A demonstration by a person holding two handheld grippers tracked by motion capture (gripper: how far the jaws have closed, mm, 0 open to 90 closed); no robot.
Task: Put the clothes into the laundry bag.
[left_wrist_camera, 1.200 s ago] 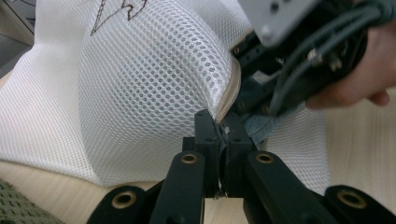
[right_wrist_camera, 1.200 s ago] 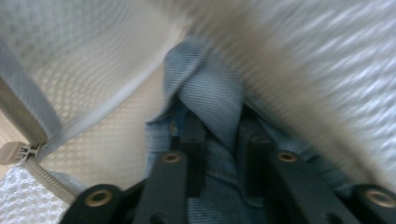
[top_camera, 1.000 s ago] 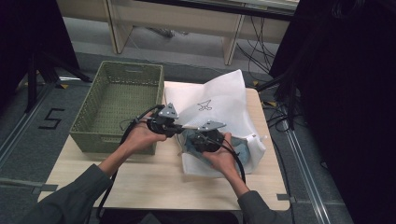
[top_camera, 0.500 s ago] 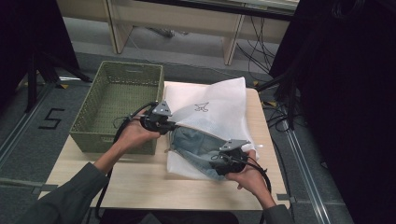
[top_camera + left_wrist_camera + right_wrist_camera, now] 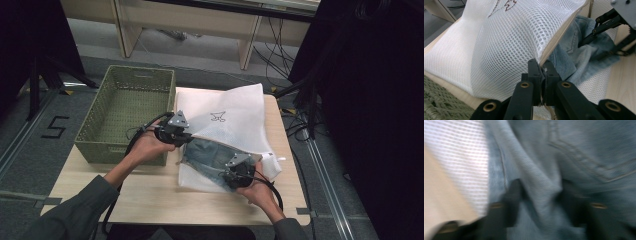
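Observation:
A white mesh laundry bag [image 5: 227, 115] lies on the table with its mouth toward the person. My left gripper [image 5: 184, 136] is shut on the bag's zipper edge [image 5: 554, 46] and holds the upper layer up. Blue jeans [image 5: 210, 152] lie in the opening on the lower mesh layer. My right gripper [image 5: 235, 169] is low on the jeans' near edge. Its jaws have just been closing, and a bunched fold of denim [image 5: 541, 187] sits pinched between them. In the left gripper view the right gripper's fingers [image 5: 602, 23] reach into the jeans [image 5: 579, 62].
A green woven basket [image 5: 125, 107] stands empty at the table's left, right beside the left hand. Bare wooden table top [image 5: 150, 195] lies in front of the bag. Table edges are close on the right and front; dark equipment and cables stand beyond.
My right gripper has moved from the bag's mouth near the left gripper toward the front right and down onto the jeans. The bag's upper layer stands higher and more denim shows.

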